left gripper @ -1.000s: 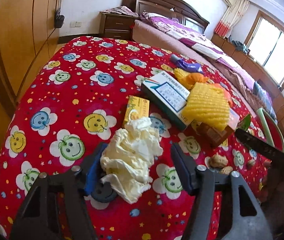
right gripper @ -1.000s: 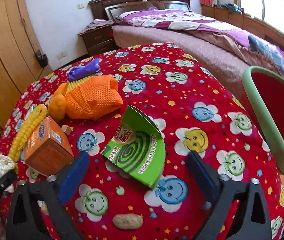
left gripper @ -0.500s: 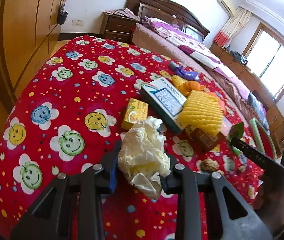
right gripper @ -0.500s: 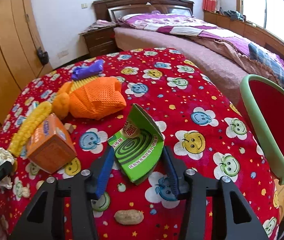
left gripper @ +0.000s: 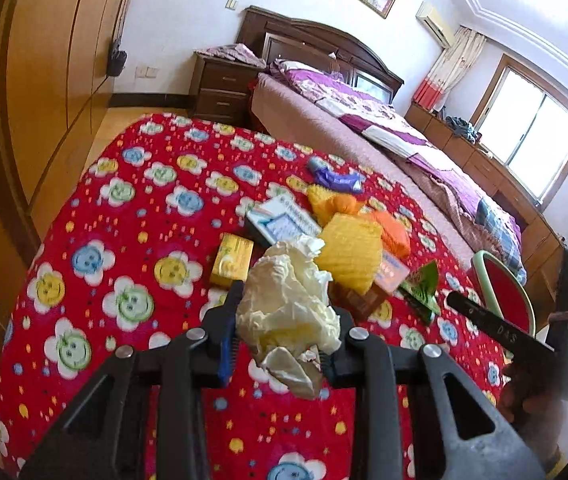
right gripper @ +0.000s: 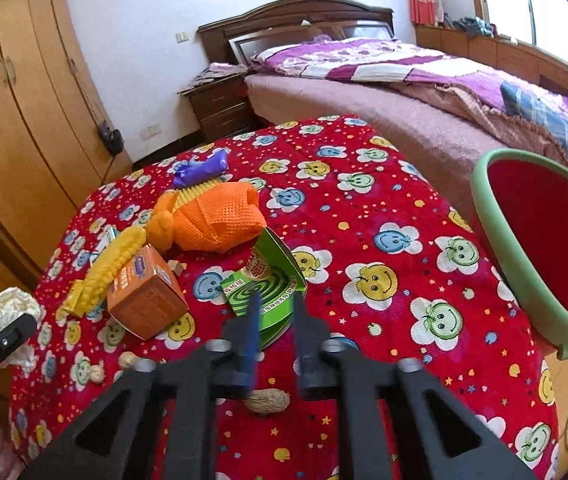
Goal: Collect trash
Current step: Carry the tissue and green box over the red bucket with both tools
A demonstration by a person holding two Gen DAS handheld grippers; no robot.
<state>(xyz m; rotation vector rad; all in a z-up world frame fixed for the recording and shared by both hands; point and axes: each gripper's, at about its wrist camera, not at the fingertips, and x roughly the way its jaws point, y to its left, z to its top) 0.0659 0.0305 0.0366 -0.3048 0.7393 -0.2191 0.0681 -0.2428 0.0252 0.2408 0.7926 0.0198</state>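
Observation:
My left gripper (left gripper: 282, 316) is shut on a crumpled cream tissue wad (left gripper: 287, 304) and holds it above the red smiley tablecloth (left gripper: 132, 216). The wad also shows at the left edge of the right wrist view (right gripper: 10, 312). My right gripper (right gripper: 276, 312) is shut on a green folded mosquito-coil box (right gripper: 268, 280), which also shows in the left wrist view (left gripper: 421, 286). A green bin with a red inside (right gripper: 543, 248) stands past the table's right edge.
On the table lie an orange box (right gripper: 144, 298), yellow foam netting (right gripper: 112, 264), orange foam netting (right gripper: 216, 216), a purple wrapper (right gripper: 202, 168), a small yellow box (left gripper: 231, 260), a white-blue box (left gripper: 280, 220) and peanuts (right gripper: 266, 401). Wardrobes stand left, a bed behind.
Both grippers closed: the left on the tissue wad, the right on the green box. Both have since lifted their loads off the cloth.

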